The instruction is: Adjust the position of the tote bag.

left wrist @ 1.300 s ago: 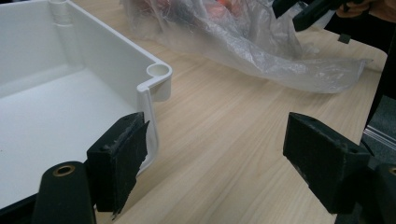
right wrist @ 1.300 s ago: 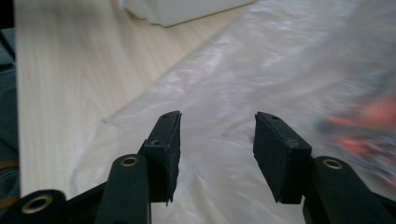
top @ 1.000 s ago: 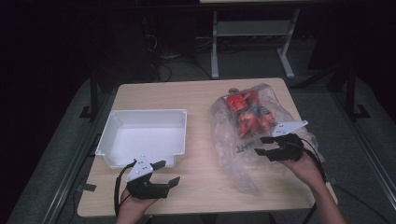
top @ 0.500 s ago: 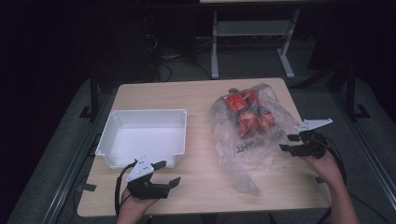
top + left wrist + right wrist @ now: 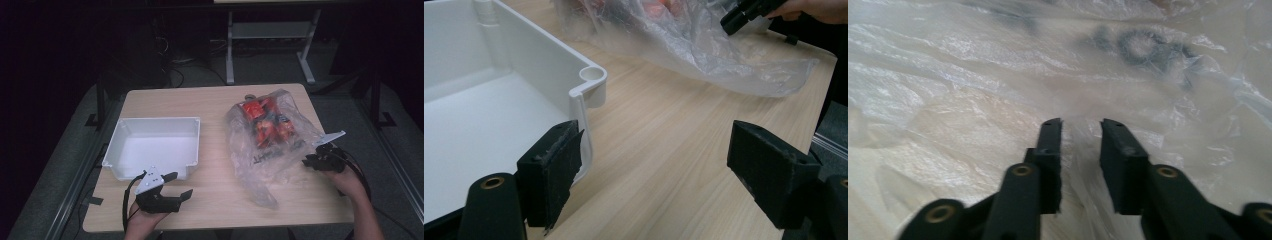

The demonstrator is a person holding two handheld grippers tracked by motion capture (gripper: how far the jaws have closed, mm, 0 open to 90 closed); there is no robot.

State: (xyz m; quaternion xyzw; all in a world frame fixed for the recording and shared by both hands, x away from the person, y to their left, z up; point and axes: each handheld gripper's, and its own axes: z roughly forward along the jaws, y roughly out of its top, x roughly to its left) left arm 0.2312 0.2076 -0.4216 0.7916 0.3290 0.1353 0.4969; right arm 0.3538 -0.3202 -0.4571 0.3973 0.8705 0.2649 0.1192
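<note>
A clear plastic bag (image 5: 260, 160) with red items (image 5: 260, 120) inside lies on the right half of the wooden table (image 5: 210, 100). An empty white tray (image 5: 155, 121) sits on the left half. My right gripper (image 5: 307, 161) is at the bag's right edge. In the right gripper view its jaws (image 5: 1080, 130) stand a narrow gap apart, with bag film (image 5: 998, 75) in front of them and between them. My left gripper (image 5: 182, 184) rests wide open near the table's front edge, just in front of the tray's near right corner (image 5: 591, 80), with nothing between its jaws (image 5: 659, 170).
The bag's loose tail (image 5: 262, 197) trails toward the front edge. Bare wood lies between the tray and the bag (image 5: 704, 45). In the left gripper view the right gripper (image 5: 744, 12) shows at the top. A metal rack (image 5: 270, 35) stands beyond the table.
The right gripper drew back from over the bag to its right edge, then shifted slightly back toward it. The left gripper and the tray have stayed still.
</note>
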